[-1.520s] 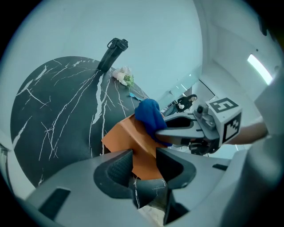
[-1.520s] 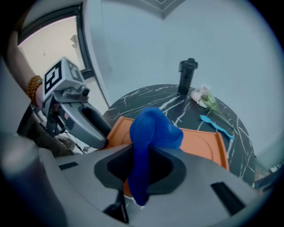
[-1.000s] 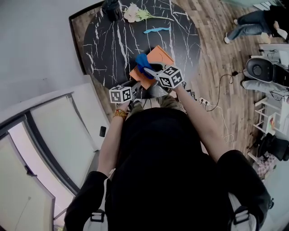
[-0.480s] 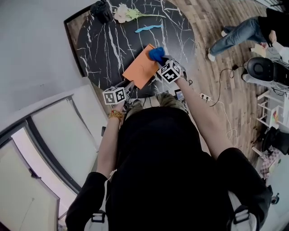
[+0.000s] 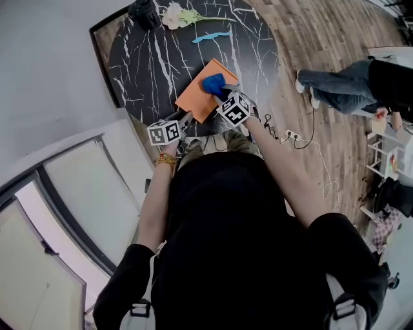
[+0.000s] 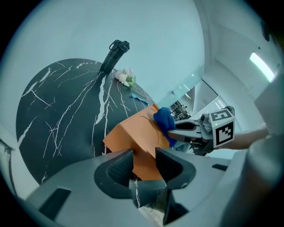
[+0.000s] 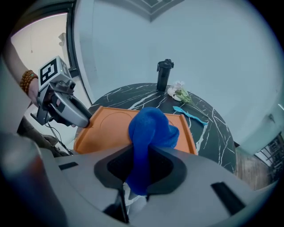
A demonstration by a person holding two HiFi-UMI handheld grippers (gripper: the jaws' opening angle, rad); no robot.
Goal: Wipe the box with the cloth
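Note:
An orange flat box [image 5: 195,98] lies tilted on the black marble table [image 5: 148,64], its near edge raised. My left gripper [image 5: 185,120] is shut on that near edge; in the left gripper view the box [image 6: 133,137] runs down between the pads of the left gripper [image 6: 144,162]. My right gripper [image 5: 221,95] is shut on a bunched blue cloth [image 5: 212,83], which rests on the box's right part. In the right gripper view the cloth [image 7: 151,128] hangs out of the right gripper [image 7: 144,160] over the box [image 7: 111,128].
A black bottle [image 5: 143,11], a pale flower [image 5: 174,14] and a light blue utensil [image 5: 211,37] lie at the table's far side. A seated person [image 5: 348,77] and floor cables [image 5: 303,138] are to the right. A grey wall [image 5: 51,71] is on the left.
My right gripper carried the cloth across the box's top, from its left part to the far right corner, then a little back toward me. The left gripper kept its hold.

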